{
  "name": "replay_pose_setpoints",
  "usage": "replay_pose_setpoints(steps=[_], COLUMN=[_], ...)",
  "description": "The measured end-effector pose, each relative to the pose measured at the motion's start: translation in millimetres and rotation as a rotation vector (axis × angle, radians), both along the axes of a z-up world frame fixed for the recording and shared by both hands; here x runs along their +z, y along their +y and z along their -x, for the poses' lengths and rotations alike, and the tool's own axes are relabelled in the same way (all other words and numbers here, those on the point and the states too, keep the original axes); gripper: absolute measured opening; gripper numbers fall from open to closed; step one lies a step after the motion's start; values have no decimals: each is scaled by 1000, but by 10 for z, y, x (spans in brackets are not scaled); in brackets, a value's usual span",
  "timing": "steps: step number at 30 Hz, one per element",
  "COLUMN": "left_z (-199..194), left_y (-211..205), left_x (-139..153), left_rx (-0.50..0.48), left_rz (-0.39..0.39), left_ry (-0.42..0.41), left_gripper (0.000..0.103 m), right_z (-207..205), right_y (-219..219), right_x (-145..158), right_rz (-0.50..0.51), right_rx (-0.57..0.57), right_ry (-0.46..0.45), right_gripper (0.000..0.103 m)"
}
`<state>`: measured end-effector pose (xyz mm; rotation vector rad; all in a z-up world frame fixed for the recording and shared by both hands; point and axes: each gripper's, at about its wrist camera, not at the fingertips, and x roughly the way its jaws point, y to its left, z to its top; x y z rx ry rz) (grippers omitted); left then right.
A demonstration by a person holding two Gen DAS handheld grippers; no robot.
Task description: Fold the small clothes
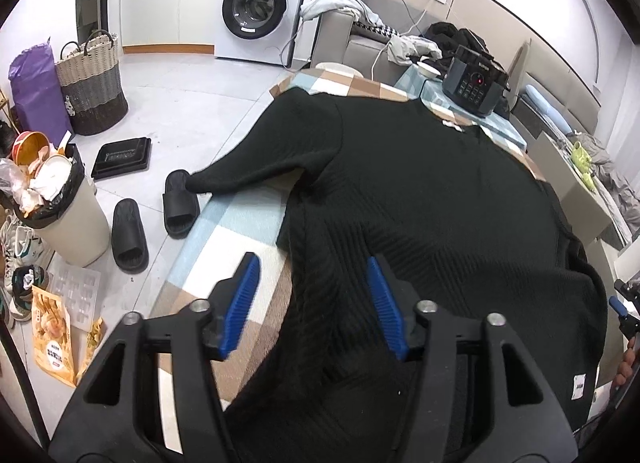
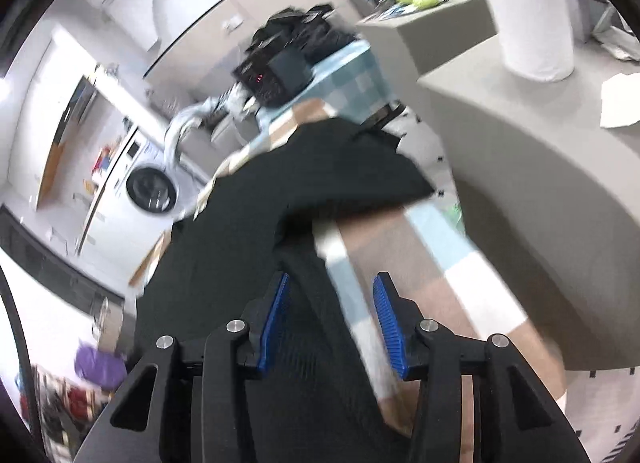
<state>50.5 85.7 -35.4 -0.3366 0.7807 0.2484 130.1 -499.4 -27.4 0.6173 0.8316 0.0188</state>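
A black ribbed short-sleeved top (image 1: 420, 191) lies spread flat on a table with a checked cloth (image 1: 236, 231). One sleeve (image 1: 248, 175) hangs over the table's left edge. My left gripper (image 1: 312, 267) is open above the top's near left hem, its jaws straddling the garment's edge. In the blurred right wrist view the top (image 2: 280, 203) lies ahead, with its other sleeve (image 2: 384, 175) out to the right. My right gripper (image 2: 330, 291) is open over the top's near right edge, the checked cloth (image 2: 400, 247) showing beside it.
A black cooker (image 1: 476, 83) stands at the table's far end. On the floor to the left are black slippers (image 1: 180, 203), a full bin (image 1: 60, 215), a woven basket (image 1: 92, 83) and a washing machine (image 1: 256, 7). A grey counter (image 2: 520, 135) with a paper roll (image 2: 528, 11) stands right.
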Motion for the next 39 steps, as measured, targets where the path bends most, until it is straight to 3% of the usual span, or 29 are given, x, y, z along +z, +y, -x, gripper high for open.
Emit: replay_pose_setpoints(steps=[2, 8, 10, 22, 39], left_z=[-28, -191, -248, -562, -664], left_y=[25, 74, 72, -52, -32], left_x=[42, 66, 49, -42, -80], left_rx=[6, 22, 20, -13, -15], left_rz=[5, 9, 9, 21, 6], left_ry=[-15, -9, -1, 16, 30], left_gripper=[65, 66, 66, 66, 66], right_z=[-92, -377, -445, -725, -900], right_y=[-89, -422, -491, -630, -765], right_x=[-18, -229, -272, -489, -527], right_rz=[-19, -145, -142, -270, -155], right_rx=[-30, -137, -162, -198, -298], right_ry=[15, 76, 95, 143, 186], right_gripper=[45, 45, 45, 45, 45])
